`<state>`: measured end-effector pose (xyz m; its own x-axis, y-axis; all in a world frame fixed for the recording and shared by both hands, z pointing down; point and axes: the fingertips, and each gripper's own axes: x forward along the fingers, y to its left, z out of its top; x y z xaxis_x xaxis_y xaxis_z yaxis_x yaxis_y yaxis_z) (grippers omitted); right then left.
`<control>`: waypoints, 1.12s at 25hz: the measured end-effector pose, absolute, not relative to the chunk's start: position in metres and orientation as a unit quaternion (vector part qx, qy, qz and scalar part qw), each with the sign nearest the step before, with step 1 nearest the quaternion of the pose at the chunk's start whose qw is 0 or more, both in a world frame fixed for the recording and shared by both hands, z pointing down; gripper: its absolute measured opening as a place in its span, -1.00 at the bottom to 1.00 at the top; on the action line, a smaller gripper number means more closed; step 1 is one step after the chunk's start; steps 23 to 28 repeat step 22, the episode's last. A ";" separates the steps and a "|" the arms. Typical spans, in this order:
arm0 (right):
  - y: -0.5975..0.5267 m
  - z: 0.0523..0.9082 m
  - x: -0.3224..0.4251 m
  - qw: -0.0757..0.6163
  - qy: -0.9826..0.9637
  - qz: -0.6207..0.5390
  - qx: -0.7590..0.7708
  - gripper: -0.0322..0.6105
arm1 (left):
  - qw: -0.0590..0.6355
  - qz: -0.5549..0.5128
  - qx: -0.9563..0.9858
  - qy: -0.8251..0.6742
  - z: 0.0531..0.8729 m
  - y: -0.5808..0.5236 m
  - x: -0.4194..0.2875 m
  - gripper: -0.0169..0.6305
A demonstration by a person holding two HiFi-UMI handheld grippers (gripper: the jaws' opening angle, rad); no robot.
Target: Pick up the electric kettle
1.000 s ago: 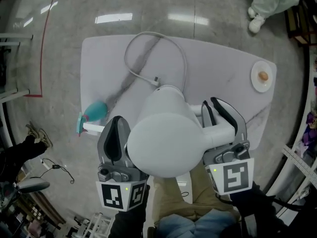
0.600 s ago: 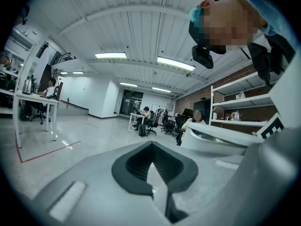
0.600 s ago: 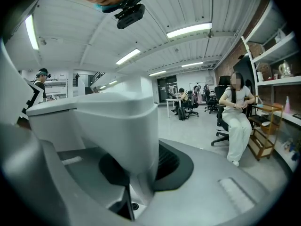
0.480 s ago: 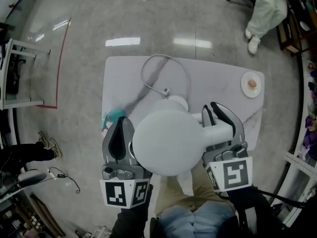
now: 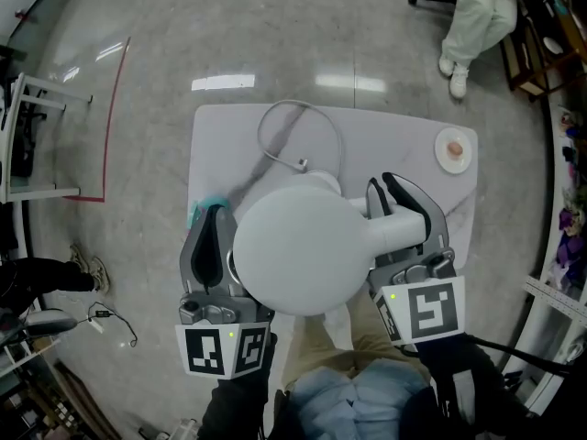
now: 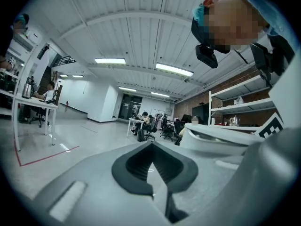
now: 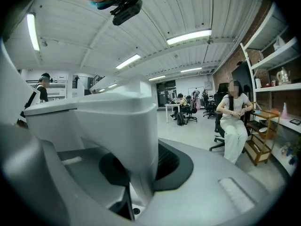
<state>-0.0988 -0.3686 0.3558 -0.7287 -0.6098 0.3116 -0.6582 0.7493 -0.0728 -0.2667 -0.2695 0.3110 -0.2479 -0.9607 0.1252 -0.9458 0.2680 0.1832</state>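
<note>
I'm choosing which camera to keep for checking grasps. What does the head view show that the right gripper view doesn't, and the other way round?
Only the head view: the white table, the looped cord on it, a small plate near its far corner, and the left gripper beside the electric kettle.

Only the right gripper view: the right gripper from inside, jaws closed on the kettle's handle, plus wall shelves and ceiling lights.

Both: the kettle, its handle, and a seated person in light clothes.

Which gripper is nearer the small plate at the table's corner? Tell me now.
Right. The right gripper, clamped on the handle of the electric kettle, is below-left of the plate; the left gripper is across the kettle, farther off.
</note>
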 end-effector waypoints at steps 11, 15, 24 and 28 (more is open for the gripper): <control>-0.368 0.360 -0.098 0.140 -0.925 0.086 0.342 -0.64 | 0.110 -0.037 0.602 -0.790 0.318 -0.268 -0.266 -0.95; -0.367 0.362 -0.098 0.142 -0.926 0.086 0.340 -0.64 | 0.111 -0.037 0.600 -0.791 0.320 -0.267 -0.266 -0.95; -0.367 0.367 -0.098 0.142 -0.927 0.085 0.337 -0.64 | 0.111 -0.037 0.598 -0.793 0.324 -0.267 -0.266 -0.95; -0.367 0.367 -0.098 0.142 -0.927 0.085 0.337 -0.64 | 0.111 -0.037 0.598 -0.793 0.324 -0.267 -0.266 -0.95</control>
